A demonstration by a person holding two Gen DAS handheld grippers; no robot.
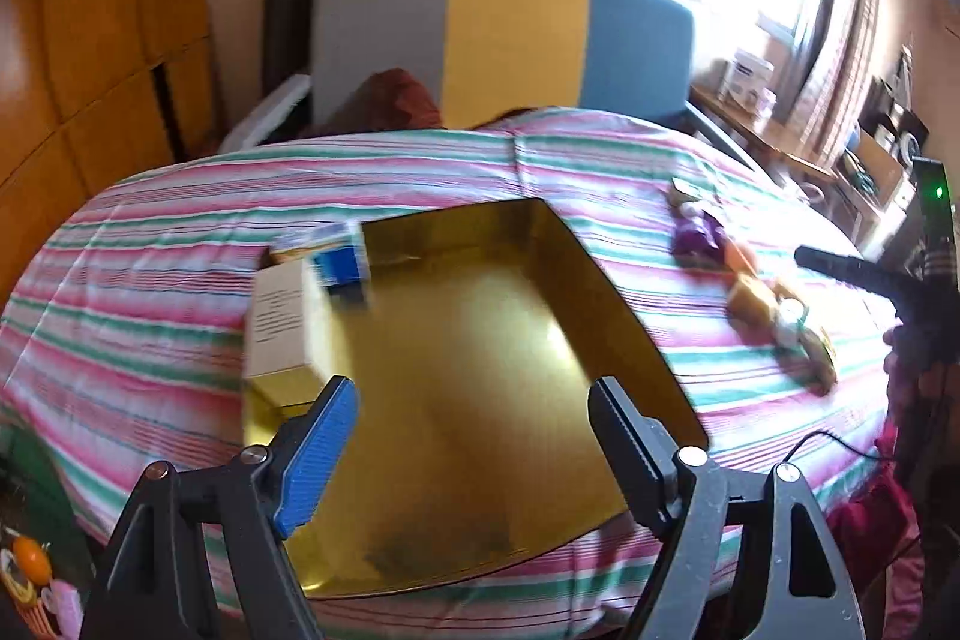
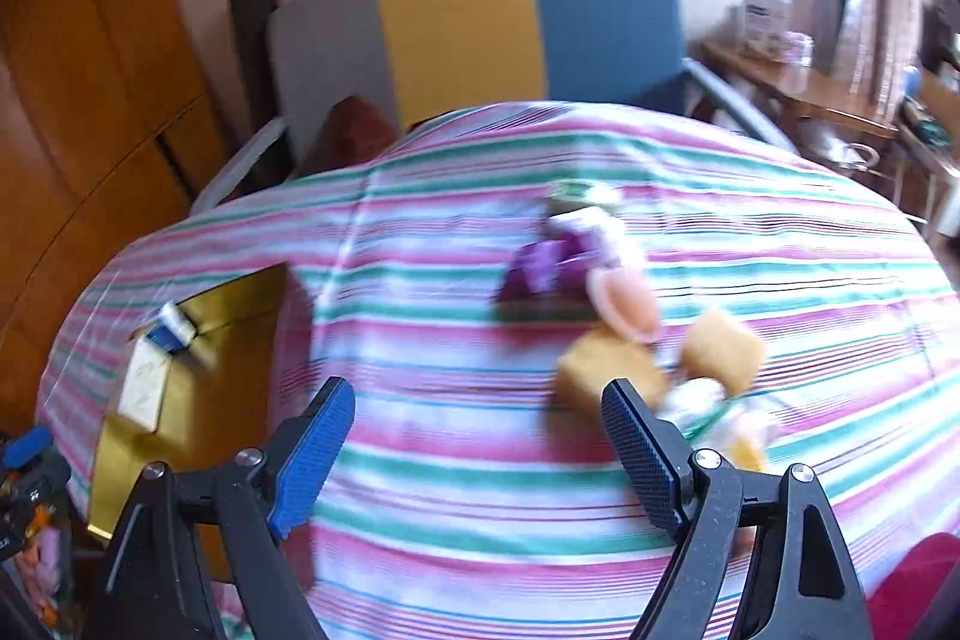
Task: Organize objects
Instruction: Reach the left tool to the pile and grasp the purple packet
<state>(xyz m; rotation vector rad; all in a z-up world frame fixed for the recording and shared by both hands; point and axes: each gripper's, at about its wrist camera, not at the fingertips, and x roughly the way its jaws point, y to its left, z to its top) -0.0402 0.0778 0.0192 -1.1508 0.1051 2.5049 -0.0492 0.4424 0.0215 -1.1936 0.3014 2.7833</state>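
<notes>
Now the left gripper hangs over the gold tray with its fingers spread wide and nothing between them. That tray lies flat on the striped bed, and two things sit at its far left side: a tall white-and-gold box and, just beyond it, a small blue-and-white box, tilted against the tray's corner.

Over to the right of the tray, well apart from it, a loose cluster of small toys rests on the bedcover: a purple toy farthest away, a pink piece touching it, then two tan blocks nearer the camera. Motion blur smears them, so finer detail is hard to call.

The right gripper hovers above the bedcover between tray and toys, its fingers released and empty, the right finger just in front of the nearest tan block.
</notes>
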